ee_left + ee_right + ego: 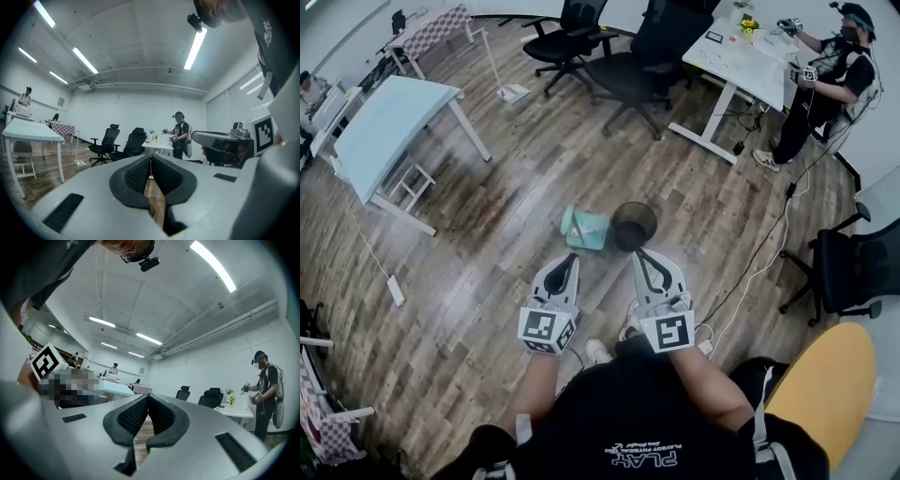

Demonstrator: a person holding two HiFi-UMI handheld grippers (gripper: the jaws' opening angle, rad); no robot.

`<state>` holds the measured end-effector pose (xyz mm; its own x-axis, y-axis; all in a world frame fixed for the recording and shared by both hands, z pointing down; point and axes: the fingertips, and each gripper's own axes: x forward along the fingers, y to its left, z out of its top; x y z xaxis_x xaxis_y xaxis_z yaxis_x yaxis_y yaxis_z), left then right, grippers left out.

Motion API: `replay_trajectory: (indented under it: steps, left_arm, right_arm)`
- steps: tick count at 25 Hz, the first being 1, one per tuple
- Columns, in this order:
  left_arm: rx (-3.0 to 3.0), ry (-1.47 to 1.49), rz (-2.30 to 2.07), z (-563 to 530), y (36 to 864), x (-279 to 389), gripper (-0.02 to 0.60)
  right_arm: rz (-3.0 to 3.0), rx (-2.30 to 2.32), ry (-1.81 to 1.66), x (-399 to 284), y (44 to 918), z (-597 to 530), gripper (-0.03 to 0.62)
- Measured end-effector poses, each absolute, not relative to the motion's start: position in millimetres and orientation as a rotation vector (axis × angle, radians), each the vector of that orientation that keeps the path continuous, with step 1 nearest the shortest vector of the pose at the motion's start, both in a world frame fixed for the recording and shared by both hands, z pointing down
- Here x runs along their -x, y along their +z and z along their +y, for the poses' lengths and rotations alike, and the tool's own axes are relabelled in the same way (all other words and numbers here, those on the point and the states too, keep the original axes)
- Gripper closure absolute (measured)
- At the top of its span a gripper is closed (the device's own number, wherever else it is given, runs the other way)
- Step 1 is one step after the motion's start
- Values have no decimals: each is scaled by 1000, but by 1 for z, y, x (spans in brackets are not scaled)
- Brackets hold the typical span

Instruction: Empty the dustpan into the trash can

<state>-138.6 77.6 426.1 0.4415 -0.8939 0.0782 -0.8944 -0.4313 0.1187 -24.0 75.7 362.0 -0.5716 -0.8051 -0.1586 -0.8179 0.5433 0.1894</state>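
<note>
In the head view, a teal dustpan (584, 228) lies on the wooden floor, right beside a black round trash can (634, 225) on its right. My left gripper (568, 260) points level just short of the dustpan, its jaws shut and empty. Side by side with it, my right gripper (640, 254) is aimed toward the trash can, also shut with nothing held. The left gripper view shows the left gripper (151, 161) with pads pressed together; the right gripper view shows the same for the right gripper (147, 398). Neither gripper view shows the dustpan or the can.
A light blue table (384, 122) stands at the left, black office chairs (628, 56) at the back. A person (830, 75) stands by a white desk (741, 56). Cables (759, 272) run across the floor at right, near another chair (853, 267).
</note>
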Motion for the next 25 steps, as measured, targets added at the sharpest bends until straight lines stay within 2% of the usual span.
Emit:
replay_trajectory:
  steps: [25]
  left_arm:
    - [-2406, 276, -1657, -122, 482, 115, 557]
  right_arm:
    - [2884, 1177, 252, 16, 423, -145, 571]
